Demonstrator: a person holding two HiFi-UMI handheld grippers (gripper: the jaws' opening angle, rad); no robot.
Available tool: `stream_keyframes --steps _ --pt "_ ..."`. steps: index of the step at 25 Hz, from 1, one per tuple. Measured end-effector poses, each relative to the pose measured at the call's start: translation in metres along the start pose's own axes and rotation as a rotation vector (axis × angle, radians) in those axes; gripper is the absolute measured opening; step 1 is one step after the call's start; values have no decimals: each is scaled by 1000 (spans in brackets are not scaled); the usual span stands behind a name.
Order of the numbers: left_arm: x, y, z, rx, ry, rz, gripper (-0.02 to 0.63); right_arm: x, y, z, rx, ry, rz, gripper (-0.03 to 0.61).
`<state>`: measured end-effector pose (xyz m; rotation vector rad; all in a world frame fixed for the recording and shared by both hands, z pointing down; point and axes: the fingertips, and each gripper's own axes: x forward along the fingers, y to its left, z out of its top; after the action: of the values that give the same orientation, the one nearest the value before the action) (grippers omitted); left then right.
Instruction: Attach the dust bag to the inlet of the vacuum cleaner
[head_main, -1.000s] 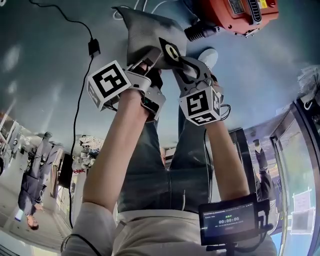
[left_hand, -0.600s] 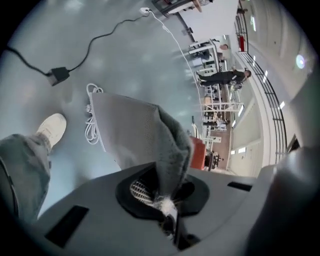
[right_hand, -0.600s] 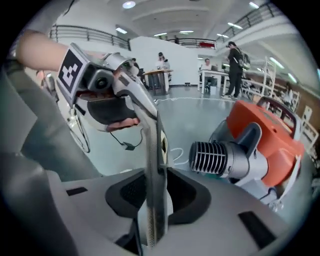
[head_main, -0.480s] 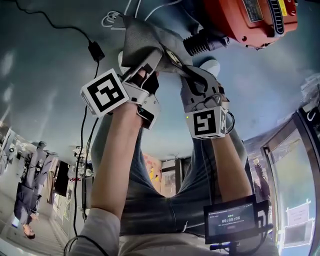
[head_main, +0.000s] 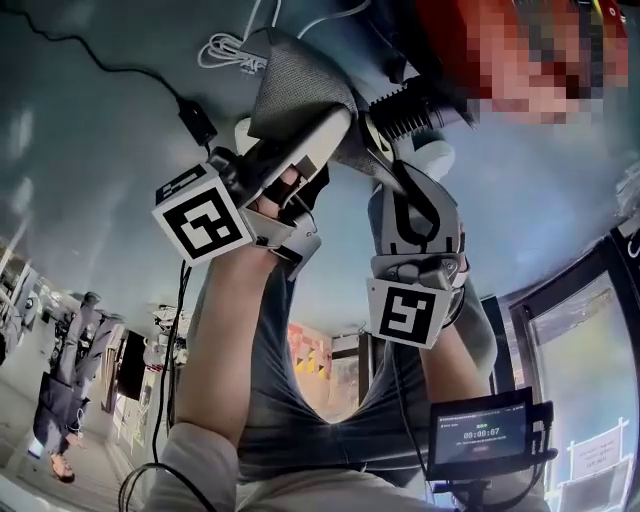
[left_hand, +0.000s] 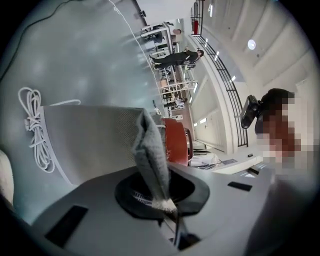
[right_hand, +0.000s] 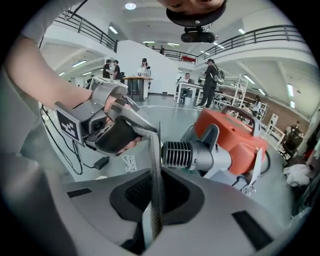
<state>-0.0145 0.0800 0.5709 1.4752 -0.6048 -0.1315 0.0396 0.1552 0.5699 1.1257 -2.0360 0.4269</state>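
Head view: the left gripper (head_main: 338, 118) and the right gripper (head_main: 375, 135) both pinch the grey dust bag (head_main: 295, 80) above the floor (head_main: 90, 130), just beside the ribbed inlet (head_main: 420, 100).

Left gripper view: jaws clamped on a bag fold.

Right gripper view: jaws clamped on the bag's edge, with the orange vacuum cleaner (right_hand: 235, 135) behind.

Grey woven dust bag (head_main: 295, 85); orange vacuum cleaner (right_hand: 231, 131) — grey, ribbed inlet (right_hand: 176, 154).

Jaws pinching dust bag (right_hand: 156, 185) edge, ribbed inlet (right_hand: 176, 154) just behind
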Motion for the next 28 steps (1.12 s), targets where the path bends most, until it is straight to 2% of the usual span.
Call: stream_keyframes --steps 3,7,11,15,18,20,23,28 --pt "1 -6 6 4 -10 -14 18 -2 -4 7 37 -15 -14 34" --pt "6 -6 15 20 -32 -10 17 2 -5 16 72 -31 13 34" --pt "20 0 24 -47 -58 -15 18 12 -9 14 120 -7 69 34" --pt "31 8 20 -92 -53 -11 18 12 -13 9 116 -3 90 34" --pt "25 11 18 -165 -72 -53 18 9 -14 4 101 2 74 32" --pt "19 6 17 -186 -71 -100 17 9 -16 -5 106 12 65 32" --pt "17 -8 14 -133 -30 -149 17 8 -22 -16 122 31 74 34" --pt "21 -27 8 6 29 -189 17 15 -20 -29 147 128 82 34"
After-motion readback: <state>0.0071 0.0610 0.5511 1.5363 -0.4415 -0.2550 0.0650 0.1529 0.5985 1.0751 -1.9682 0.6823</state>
